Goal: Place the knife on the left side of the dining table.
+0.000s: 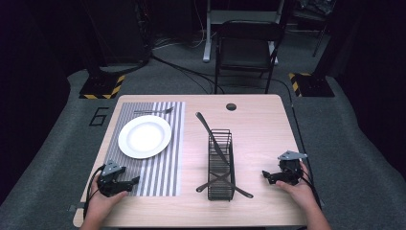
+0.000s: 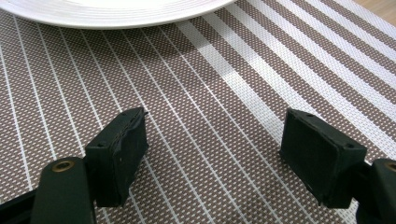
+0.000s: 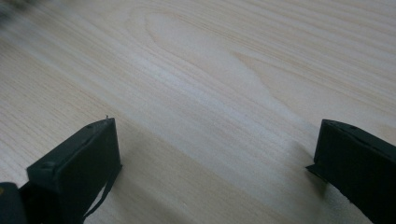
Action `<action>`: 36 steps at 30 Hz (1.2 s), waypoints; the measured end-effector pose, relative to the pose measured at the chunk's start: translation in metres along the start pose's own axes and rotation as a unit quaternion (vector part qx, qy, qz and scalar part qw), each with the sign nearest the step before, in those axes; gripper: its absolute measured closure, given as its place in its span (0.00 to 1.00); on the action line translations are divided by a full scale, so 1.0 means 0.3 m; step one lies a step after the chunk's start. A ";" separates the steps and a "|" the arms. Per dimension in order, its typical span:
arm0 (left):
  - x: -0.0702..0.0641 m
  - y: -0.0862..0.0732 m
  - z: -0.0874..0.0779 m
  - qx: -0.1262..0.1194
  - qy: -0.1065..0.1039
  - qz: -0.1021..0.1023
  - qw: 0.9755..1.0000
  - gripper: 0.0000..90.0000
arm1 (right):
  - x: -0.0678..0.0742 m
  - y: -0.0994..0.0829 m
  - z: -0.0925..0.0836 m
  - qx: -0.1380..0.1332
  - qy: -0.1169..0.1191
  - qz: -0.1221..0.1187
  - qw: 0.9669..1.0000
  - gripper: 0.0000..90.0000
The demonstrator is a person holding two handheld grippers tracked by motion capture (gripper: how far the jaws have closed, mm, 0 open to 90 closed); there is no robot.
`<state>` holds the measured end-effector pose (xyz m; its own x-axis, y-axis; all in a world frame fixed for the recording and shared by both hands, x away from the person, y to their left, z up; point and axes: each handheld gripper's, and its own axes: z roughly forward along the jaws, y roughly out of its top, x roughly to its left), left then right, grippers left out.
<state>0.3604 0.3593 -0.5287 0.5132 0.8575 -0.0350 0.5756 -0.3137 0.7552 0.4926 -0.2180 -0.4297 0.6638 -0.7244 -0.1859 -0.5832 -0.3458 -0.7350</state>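
Both grippers are resting low at the near edge of the table (image 1: 258,115), each with its jaws spread wide and nothing between them. The left gripper (image 1: 135,180) is sitting at lower left of the high view, over the near end of the striped placemat (image 1: 163,167); its own view is showing the mat weave between the jaws and the rim of the white plate (image 2: 116,11) along the top edge. The right gripper (image 1: 264,175) is lying at lower right over bare wood, pointing toward the wire basket (image 1: 221,163) at centre.

The work in hand appears to be table setting. A fork (image 1: 153,111) is already lying on the mat beyond the plate. Cutlery is crossing in the basket: a long knife (image 1: 208,132) is leaning out of its far end toward upper centre, and two pieces (image 1: 225,183) are sticking out of the near end to either side; which kinds they are I cannot tell.

Risks, as judged from here:
- The crossed pieces are likely interlocking, so pulling one could be dragging another out or tipping the light basket.
- Thin flat handles are offering little grip; a wide-set jaw closing off-centre could let a piece twist or slip.
- The left gripper is sitting near the plate, so a careless lift could be nudging its rim.
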 end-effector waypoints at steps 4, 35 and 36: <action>-0.003 0.001 0.002 0.001 0.006 0.008 1.000 0.26 | -0.001 0.000 0.000 0.000 0.000 0.000 1.000 0.00; 0.024 0.014 -0.055 -0.028 0.017 -0.048 0.998 0.49 | -0.002 0.000 0.000 -0.002 0.003 -0.002 1.000 0.00; 0.023 0.027 -0.074 -0.031 0.013 -0.057 0.998 0.49 | -0.001 0.000 -0.001 0.000 0.002 0.000 1.000 0.00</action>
<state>0.3545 0.3716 -0.5081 0.4288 0.8971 -0.1062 0.5883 -0.1881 0.7864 0.4922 -0.2179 -0.4295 0.6616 -0.7272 -0.1829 -0.5831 -0.3456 -0.7352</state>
